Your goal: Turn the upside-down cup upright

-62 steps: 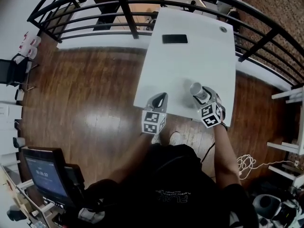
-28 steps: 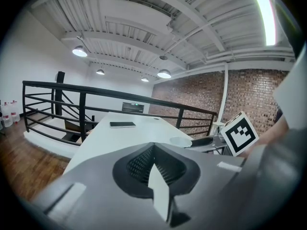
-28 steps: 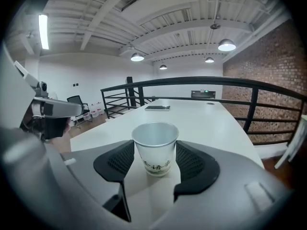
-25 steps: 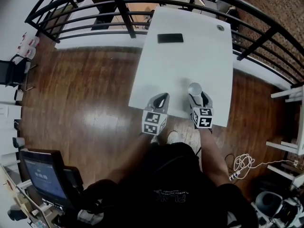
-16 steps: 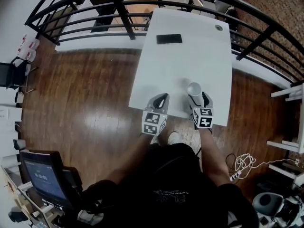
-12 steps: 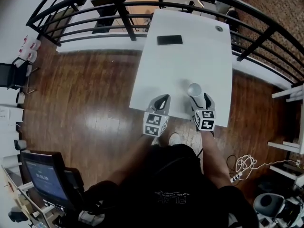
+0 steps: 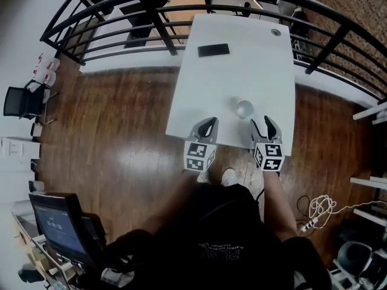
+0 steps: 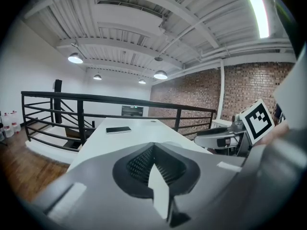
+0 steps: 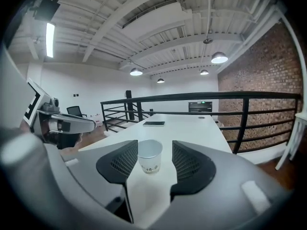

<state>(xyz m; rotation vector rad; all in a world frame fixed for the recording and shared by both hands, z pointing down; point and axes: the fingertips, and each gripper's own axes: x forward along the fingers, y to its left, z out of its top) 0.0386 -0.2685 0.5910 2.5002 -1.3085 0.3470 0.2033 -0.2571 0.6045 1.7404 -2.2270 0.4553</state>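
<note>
A white paper cup [image 7: 244, 108] stands upright, mouth up, near the front of the white table [image 7: 242, 71]. My right gripper [image 7: 263, 124] is open just behind it, toward the table's front edge. Its jaws have just been closing a little, with nothing pressed between them. In the right gripper view the cup [image 9: 149, 155] shows in the gap ahead of the fingertips, clear of both pads. My left gripper [image 7: 208, 123] hovers at the front edge to the cup's left, its jaws shut together and empty in the left gripper view [image 8: 153, 146].
A black phone [image 7: 213, 50] lies at the table's far left side. A small round fitting [image 7: 276, 32] sits in the far right corner. Black railing [image 7: 181, 5] runs behind and beside the table. Wooden floor lies to the left.
The right gripper let go of the cup, which now stands on the table, and drew back toward the person. The left gripper has hardly moved.
</note>
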